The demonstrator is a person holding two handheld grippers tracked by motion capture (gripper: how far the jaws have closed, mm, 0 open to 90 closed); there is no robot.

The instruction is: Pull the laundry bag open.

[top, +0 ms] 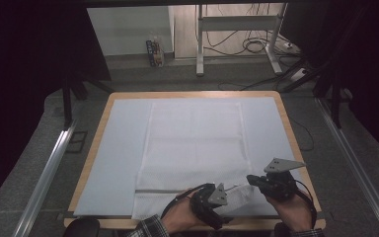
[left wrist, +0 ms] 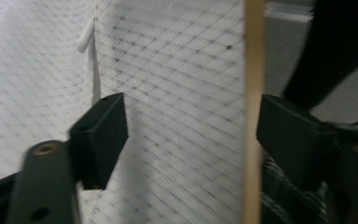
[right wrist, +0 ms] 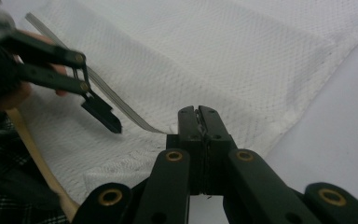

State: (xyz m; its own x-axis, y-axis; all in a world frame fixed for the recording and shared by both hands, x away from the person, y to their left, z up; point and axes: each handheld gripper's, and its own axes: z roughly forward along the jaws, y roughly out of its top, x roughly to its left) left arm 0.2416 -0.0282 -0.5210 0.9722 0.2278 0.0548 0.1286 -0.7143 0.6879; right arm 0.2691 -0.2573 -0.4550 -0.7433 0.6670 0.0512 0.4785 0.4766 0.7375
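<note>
One white towel (top: 193, 143), blue mat (top: 123, 148), wooden table (top: 94, 148)

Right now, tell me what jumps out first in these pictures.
A white towel lies flat down the middle of the pale-covered table. At the near edge, the right gripper has its jaws shut on the towel's near right corner, lifting it slightly. The left gripper hovers close beside it, jaws apart over the cloth.

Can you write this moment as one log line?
right gripper: shut on towel corner | left gripper: open over near edge | table
</note>
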